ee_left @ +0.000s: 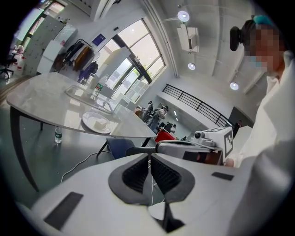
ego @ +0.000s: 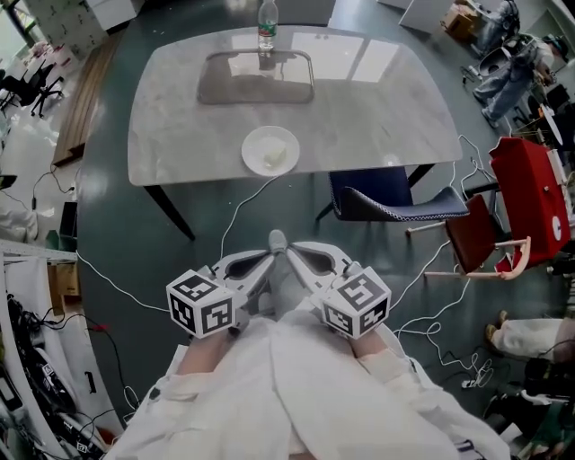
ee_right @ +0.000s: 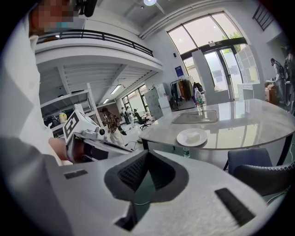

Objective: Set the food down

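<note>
A pale piece of food (ego: 277, 154) lies on a white plate (ego: 252, 144) near the front edge of the grey marble table (ego: 180, 135). Both grippers hang low in front of the person's white coat, well short of the table. My left gripper (ego: 268, 254) and right gripper (ego: 292, 254) are shut, empty, and angled inward so their tips nearly meet. In the left gripper view the left gripper (ee_left: 150, 156) has closed jaws, with the plate (ee_left: 87, 119) and food (ee_left: 99, 123) far off. The right gripper (ee_right: 146, 154) also looks across at the plate (ee_right: 182, 138) and food (ee_right: 193, 136).
A clear tray (ego: 256, 76) and a water bottle (ego: 267, 27) stand at the table's far side. A blue chair (ego: 386, 199) is tucked under the table's front right, with a red chair (ego: 526, 202) beyond. Cables (ego: 243, 207) trail over the floor; a bottle (ee_left: 58, 134) stands under the table.
</note>
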{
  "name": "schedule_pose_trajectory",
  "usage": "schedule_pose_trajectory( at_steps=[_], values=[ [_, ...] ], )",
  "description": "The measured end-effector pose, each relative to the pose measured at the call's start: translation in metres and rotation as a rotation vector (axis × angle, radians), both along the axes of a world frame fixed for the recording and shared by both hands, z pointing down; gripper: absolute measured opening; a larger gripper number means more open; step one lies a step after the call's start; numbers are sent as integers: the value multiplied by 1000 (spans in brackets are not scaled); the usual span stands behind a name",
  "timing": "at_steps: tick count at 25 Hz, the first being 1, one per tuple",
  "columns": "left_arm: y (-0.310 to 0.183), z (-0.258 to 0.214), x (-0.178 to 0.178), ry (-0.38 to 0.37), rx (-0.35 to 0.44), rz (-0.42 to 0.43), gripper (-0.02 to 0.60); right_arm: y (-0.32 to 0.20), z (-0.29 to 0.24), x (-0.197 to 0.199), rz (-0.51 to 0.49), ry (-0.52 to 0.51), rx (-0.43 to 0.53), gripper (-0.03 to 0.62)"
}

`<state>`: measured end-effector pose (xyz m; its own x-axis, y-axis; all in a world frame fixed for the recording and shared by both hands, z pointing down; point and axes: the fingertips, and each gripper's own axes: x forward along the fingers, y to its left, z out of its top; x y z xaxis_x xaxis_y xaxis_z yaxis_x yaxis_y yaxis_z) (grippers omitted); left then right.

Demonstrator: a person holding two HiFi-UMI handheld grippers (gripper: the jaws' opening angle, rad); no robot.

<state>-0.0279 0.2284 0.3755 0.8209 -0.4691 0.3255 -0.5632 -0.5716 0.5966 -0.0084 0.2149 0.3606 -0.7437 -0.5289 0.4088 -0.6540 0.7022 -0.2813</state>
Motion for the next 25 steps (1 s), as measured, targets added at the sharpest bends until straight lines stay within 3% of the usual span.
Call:
schedule_pose_trajectory(
  at_steps=[8, 25],
  values=[
    [-67, 2, 10, -2, -11, 21, 26, -75, -4, 5, -10, -3, -2, 2],
    [-198, -5, 3, -9, -26, -70, 26, -206, -9, 4, -72, -9, -22, 2]
  ],
)
